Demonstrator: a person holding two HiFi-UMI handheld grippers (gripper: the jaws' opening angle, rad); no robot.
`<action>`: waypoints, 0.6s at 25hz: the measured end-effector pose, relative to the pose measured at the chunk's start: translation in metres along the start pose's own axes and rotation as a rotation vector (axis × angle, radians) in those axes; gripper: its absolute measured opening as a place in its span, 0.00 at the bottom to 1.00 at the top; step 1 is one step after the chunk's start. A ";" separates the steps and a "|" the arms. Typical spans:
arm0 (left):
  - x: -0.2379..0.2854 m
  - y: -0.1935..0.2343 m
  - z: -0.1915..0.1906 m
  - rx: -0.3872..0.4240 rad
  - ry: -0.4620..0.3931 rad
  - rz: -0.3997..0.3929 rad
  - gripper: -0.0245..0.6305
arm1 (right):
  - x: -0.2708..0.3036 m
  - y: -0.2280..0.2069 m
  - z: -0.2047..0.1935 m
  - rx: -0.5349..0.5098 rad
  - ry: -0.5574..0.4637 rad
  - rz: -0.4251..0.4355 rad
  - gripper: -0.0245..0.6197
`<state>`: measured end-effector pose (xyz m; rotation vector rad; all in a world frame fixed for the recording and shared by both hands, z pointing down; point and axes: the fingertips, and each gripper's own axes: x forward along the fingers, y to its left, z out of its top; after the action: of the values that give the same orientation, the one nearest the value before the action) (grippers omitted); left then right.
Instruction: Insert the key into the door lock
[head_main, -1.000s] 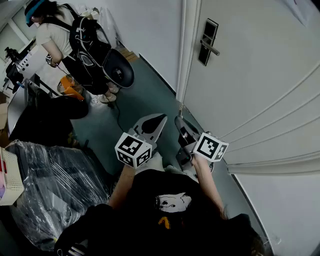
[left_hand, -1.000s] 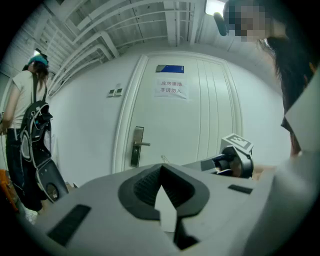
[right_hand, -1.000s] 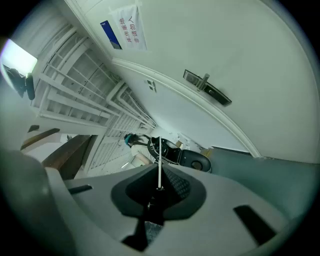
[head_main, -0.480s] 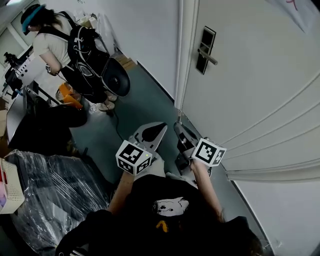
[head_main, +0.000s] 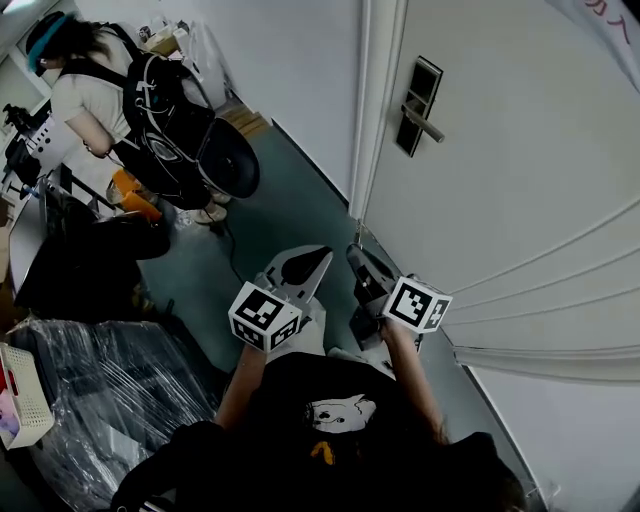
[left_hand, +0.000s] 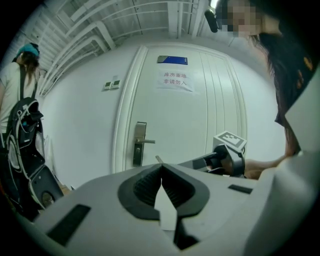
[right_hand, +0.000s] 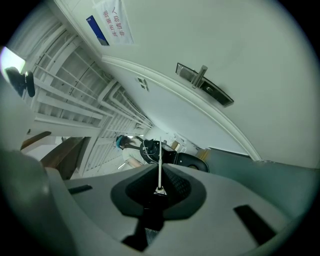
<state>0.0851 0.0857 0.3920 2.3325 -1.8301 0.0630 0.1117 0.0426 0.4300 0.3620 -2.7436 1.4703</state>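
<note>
Silver key (right_hand: 160, 156) in right gripper (right_hand: 160, 172), position unchanged.

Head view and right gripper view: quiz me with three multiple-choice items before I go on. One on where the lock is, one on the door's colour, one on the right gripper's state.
1. The door lock is:
A) on the door, ahead of the right gripper, apart from it
B) gripped in its jaws
C) on the floor

2. The door is:
A) brown
B) white
C) blue

3. The right gripper is:
A) open, empty
B) shut on the key
C) shut on the lever handle

Answers:
1 A: the head view shows a clear gap between gripper and lock.
2 B: its panels are white in every view.
3 B: the key blade stands up from its closed jaws.
</note>
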 end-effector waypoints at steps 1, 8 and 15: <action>0.006 0.004 0.003 -0.005 0.003 0.001 0.05 | 0.004 -0.002 0.006 0.003 0.005 -0.002 0.07; 0.047 0.055 0.010 -0.021 0.011 -0.040 0.05 | 0.049 -0.025 0.039 0.018 -0.015 -0.047 0.07; 0.092 0.119 0.031 -0.031 0.018 -0.122 0.05 | 0.104 -0.048 0.080 0.045 -0.060 -0.120 0.07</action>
<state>-0.0100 -0.0352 0.3883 2.4084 -1.6641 0.0392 0.0285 -0.0695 0.4367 0.5696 -2.6836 1.5173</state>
